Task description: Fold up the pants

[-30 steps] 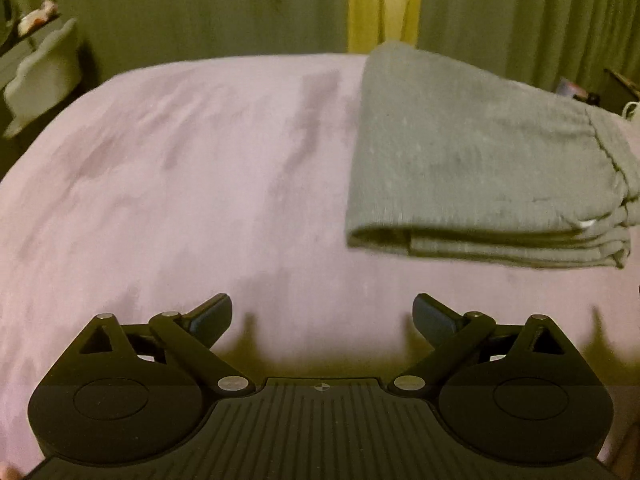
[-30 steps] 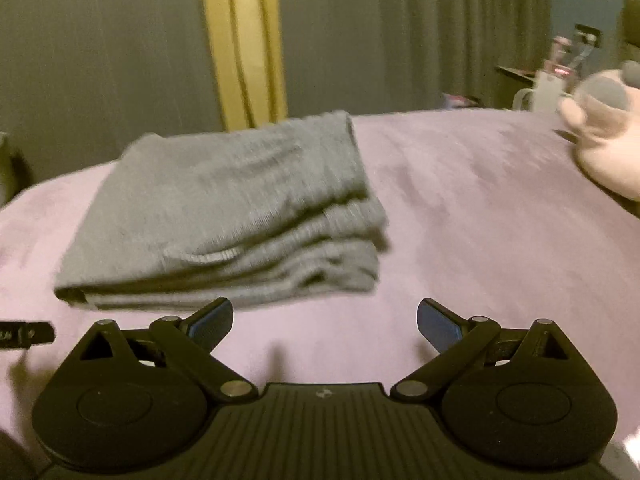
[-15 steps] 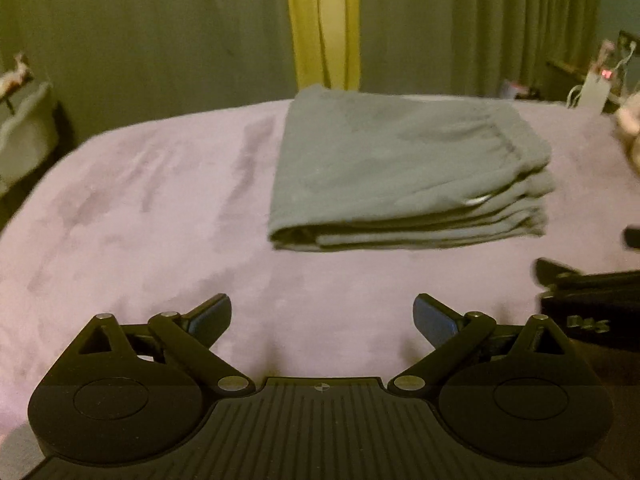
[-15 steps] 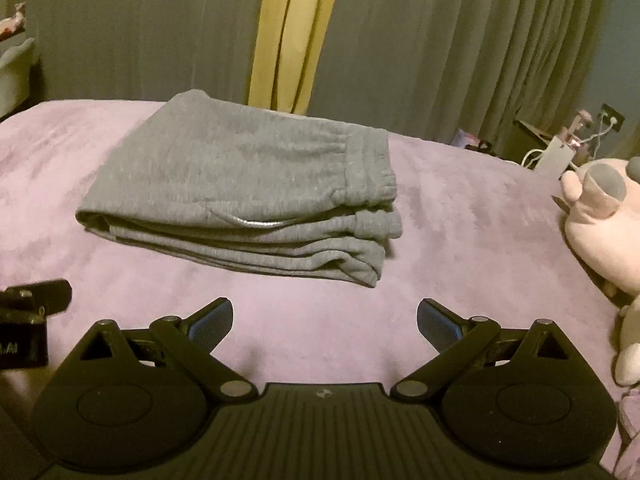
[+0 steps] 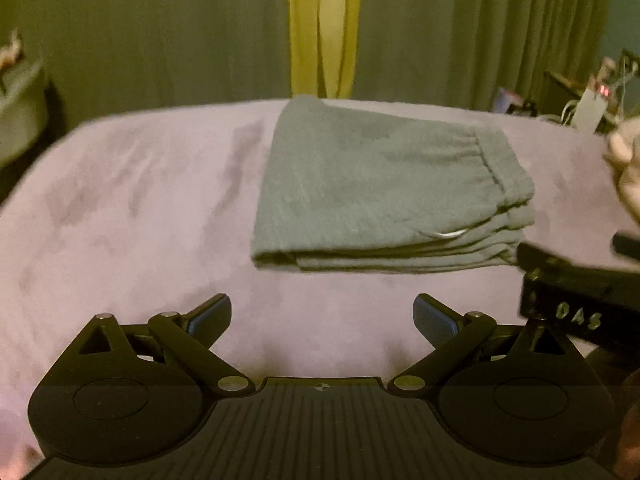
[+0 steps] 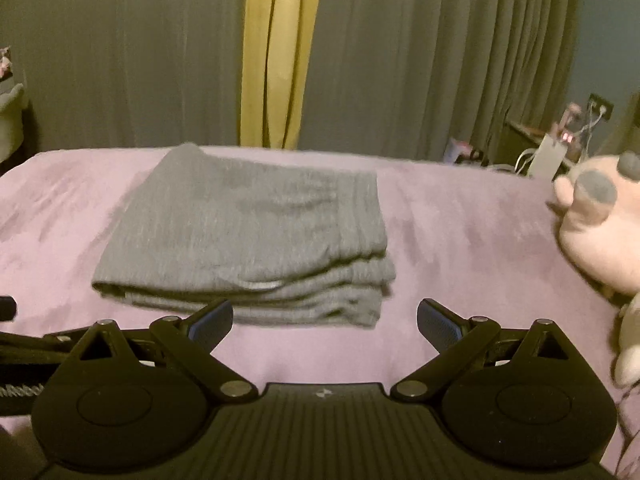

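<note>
Since half a second ago I've swung the right gripper (image 6: 325, 320) round, so the pants (image 6: 256, 232) now sit straight ahead of it rather than off to its left. The pants lie folded in a stack on the purple bedspread (image 5: 132, 216), with the plush toy (image 6: 600, 232) well to their right. Both my grippers hang short of the pants with fingers spread wide and gripping nothing, the left gripper (image 5: 322, 318) just left of the right one.

Black hand-held gripper (image 5: 322, 316), blue pads (image 5: 434, 320), silver screws, possibly ribbed base
</note>
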`<state>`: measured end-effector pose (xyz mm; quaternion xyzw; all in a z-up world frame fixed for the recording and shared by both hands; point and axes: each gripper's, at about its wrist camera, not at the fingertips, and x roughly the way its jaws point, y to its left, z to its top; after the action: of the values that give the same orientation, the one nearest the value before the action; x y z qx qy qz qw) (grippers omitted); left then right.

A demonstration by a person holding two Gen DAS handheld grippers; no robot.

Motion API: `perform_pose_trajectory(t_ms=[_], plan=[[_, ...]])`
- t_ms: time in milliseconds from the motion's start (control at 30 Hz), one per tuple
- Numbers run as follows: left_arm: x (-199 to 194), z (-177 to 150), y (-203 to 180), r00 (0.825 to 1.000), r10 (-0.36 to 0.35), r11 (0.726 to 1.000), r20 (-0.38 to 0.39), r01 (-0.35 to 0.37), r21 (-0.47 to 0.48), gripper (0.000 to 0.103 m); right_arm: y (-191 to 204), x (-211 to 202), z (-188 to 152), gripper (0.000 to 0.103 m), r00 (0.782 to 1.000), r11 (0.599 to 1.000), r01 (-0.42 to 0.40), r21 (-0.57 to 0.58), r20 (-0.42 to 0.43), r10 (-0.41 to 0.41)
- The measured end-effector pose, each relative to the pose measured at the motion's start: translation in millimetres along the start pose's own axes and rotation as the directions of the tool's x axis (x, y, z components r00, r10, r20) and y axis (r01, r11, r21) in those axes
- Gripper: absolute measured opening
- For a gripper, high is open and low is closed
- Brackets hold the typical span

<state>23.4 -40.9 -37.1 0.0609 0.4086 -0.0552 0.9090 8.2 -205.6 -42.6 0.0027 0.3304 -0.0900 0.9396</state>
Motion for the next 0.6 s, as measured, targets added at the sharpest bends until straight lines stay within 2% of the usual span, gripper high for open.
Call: perform_pose_trajectory(t_ms=[100,300,467,600], plan=[[7,4,-1,0.999,0.045,0.998,0.006,-0.045,0.048,0.1,-3,7,2,0.099,1.0,1.0,-0.016,0.021,0.005,0.015],[25,5,3,0.998,0.05,0.999,-0.032,-0.05,0.022,0.1,-5,28,-4,0.099,1.0,0.997,-0.018,0.07,-0.023,0.02],[33,6,-5,0.998,0.066,0.996,-0.024,-0.064,0.065,0.1,-4,37,-7,0.099,0.999,0.996,-0.034,0.088,-0.027,0.036],[41,10,-8,0.998,0.051,0.997,-0.039,-0.048,0.063,0.1,-8,41,-7,0.099,0.999,0.993,-0.037,0.108,-0.012,0.039]])
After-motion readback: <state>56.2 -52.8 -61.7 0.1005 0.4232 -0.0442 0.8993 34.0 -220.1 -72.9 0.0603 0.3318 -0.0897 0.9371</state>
